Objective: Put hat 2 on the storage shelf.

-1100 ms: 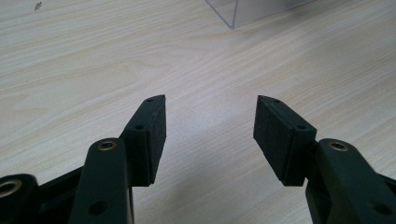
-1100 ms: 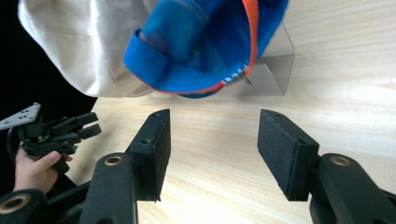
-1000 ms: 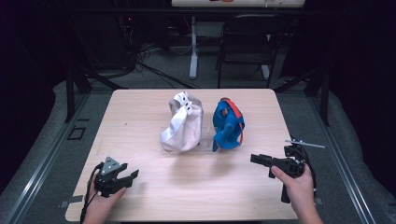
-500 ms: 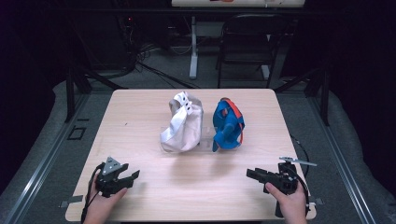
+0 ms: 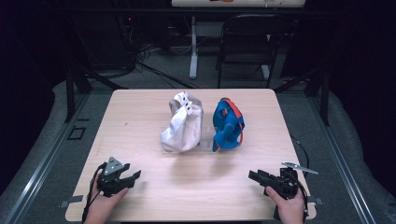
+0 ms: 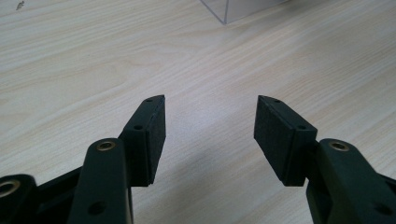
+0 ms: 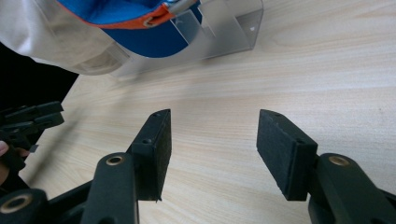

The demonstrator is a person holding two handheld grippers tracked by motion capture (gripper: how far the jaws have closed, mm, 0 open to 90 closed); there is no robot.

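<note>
Both grippers parked, jaws wide, empty.
Left gripper (image 5: 122, 178) at 7, right gripper (image 5: 262, 178) at 5; white cap (image 5: 181, 122) and blue cap (image 5: 228, 124) at 12 on clear stand (image 7: 224, 28); careless reach likely tips it.

The table (image 5: 140, 121) is pale wood with a fine, light-brown grain running across it. On it, a white cap (image 5: 182, 122) carries a few small dark eyelets near its top, and beside it a bright blue cap (image 5: 228, 123) shows an orange-red band. In the right gripper view that band runs along the blue cap's edge above a clear, colourless stand (image 7: 224, 28). The left tool (image 5: 133, 176) is matte black with a grey plate on top; the right tool (image 5: 254, 176) is black too. Brass-coloured rivets mark the black jaws. The floor (image 5: 42, 140) around is grey.
</note>
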